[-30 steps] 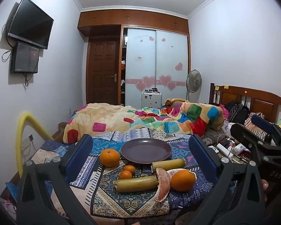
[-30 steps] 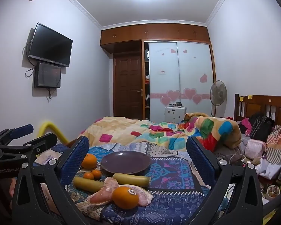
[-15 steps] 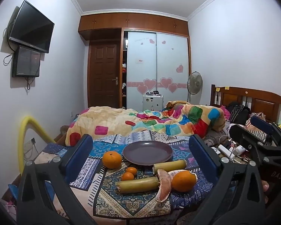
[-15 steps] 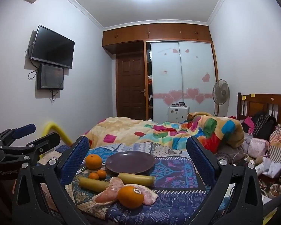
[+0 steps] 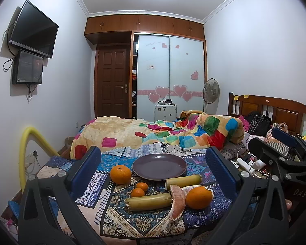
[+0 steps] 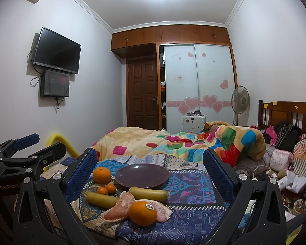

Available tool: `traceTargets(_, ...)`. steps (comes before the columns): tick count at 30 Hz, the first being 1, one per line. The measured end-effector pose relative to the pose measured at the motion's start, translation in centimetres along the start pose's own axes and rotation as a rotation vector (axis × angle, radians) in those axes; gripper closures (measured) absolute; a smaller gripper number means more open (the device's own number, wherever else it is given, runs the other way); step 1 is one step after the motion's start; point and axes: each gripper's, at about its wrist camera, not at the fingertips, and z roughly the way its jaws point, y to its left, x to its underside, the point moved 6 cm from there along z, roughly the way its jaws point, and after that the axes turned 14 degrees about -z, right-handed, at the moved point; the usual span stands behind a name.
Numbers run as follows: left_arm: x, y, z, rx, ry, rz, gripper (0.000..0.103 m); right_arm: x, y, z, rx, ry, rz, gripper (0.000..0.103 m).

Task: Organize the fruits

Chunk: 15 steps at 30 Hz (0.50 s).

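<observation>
**Left wrist view: both tools spread wide over fruit on a patterned cloth**

Left wrist camera is looking along the left tool, whose two blue-padded fingers are standing wide apart and gripping nothing, hanging above the near edge of the cloth-covered surface. Nearest, at 5 o'clock from the picture's centre, a large orange is sitting against a peeled pomelo piece. Just beside them at 9 o'clock a yellowish sugarcane stick is lying crosswise, and a second sugarcane stick is lying behind it, touching the rim of the purple plate. Two small tangerines are resting together between the sticks and a second large orange, which is sitting at the plate's 9 o'clock. The plate is holding nothing. Beyond it a colourful quilt is lying heaped on the bed.

At 3 o'clock the right tool is showing side-on. In the right wrist view, the right tool is likewise holding its fingers spread and gripping nothing, framing the plate and the stickered orange; the left tool is showing at 9 o'clock.
</observation>
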Motion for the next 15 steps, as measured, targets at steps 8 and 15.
traceTargets(8, 0.11, -0.08, 0.02, -0.001, -0.001, 0.001, 0.0, 0.05, -0.11, -0.04, -0.004, 0.001, 0.003, 0.0)
traceTargets(15, 0.23, -0.09, 0.27, -0.004, 0.0, 0.002, 0.0, 0.22, 0.06, 0.14, -0.02, 0.005, 0.013, 0.0)
